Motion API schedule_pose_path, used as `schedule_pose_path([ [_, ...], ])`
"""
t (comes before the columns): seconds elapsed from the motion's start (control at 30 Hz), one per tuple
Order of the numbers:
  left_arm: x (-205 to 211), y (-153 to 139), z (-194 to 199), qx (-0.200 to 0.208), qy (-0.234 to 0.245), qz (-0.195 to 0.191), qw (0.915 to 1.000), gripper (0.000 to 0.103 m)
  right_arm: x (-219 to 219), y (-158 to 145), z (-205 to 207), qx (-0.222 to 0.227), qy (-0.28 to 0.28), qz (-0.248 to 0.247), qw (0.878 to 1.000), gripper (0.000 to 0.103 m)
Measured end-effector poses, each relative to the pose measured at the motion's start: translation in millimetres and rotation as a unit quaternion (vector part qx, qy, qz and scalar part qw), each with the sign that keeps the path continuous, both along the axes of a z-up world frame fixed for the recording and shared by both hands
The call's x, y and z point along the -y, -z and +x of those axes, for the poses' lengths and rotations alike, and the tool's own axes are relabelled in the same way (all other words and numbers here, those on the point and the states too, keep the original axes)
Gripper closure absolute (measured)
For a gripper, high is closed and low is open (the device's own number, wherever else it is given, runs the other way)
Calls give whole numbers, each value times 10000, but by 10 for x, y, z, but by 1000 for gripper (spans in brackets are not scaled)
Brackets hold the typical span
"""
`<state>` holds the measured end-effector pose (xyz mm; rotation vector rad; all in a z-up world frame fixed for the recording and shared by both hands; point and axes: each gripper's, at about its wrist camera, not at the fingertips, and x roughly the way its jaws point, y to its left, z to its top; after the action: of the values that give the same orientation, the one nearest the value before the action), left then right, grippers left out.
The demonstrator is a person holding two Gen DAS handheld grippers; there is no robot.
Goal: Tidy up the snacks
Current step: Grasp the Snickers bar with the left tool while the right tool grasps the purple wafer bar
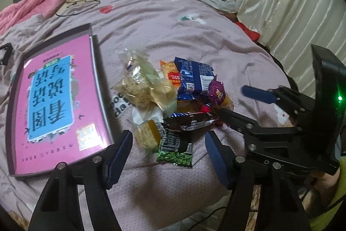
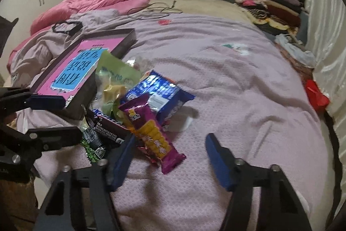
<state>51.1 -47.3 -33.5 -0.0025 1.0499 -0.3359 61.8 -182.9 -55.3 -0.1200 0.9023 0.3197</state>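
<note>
i'm over a bed (image 1: 194, 21) spread with a mauve cover, and the snacks sit in a loose pile near its front edge. the left hand-held gripper (image 1: 168, 157) hangs just above the near end of that pile, jaws parted, with a green pea packet (image 1: 175, 155) lying between them on the cover; its pads do not press on anything, so it is released. behind that packet lie a dark brown wrapper (image 1: 190, 121), clear bags of pale crumbly snacks (image 1: 140, 83), a blue packet (image 1: 194, 77) and an orange one (image 1: 169, 73).

the right hand-held gripper (image 2: 169, 156) is also released, jaws apart, with the end of a purple biscuit packet (image 2: 155, 138) lying between them. its left pad sits right beside the packet's edge, but i cannot see it clamped. the same gripper shows at the right of the left wrist view (image 1: 233, 101), reaching in toward the pile.

to the left of the snacks lies a shallow dark box (image 1: 13, 101) holding a pink book (image 1: 54, 101) with a blue panel. folded clothes (image 2: 268, 5) are stacked at the far corner, and a pink quilt (image 2: 97, 1) is bunched by the headboard.
</note>
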Motion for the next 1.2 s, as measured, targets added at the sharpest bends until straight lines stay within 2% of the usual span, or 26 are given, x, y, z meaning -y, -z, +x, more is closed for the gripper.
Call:
schedule_pose_path([
  [0.2,77,67,109,-90,187,-50,9998,32,9,50,71,-78,-174,171,9997,59],
  [0.27,116,83,138,-109,228,-44,9997,36,26,69,97,-105,-191,244,9995,63],
  [0.33,165,116,182,-201,296,-90,9993,47,60,84,127,-150,-174,305,9993,68],
  [0.43,213,163,214,-290,305,-74,9991,48,118,113,168,-248,-110,461,9986,76],
  [0.5,240,181,224,-314,321,-83,9990,52,160,125,179,-281,-69,583,9979,77],
  [0.67,324,200,250,-240,325,62,9992,55,203,159,192,-350,-27,721,9968,80],
  [0.87,422,216,255,-236,447,103,9987,65,275,145,179,-303,69,872,9957,83],
  [0.93,424,230,233,-244,480,50,9985,70,307,114,158,-221,116,936,9953,83],
  [1.2,252,160,159,-214,413,-209,9987,72,336,-63,47,217,133,1049,9942,83],
])
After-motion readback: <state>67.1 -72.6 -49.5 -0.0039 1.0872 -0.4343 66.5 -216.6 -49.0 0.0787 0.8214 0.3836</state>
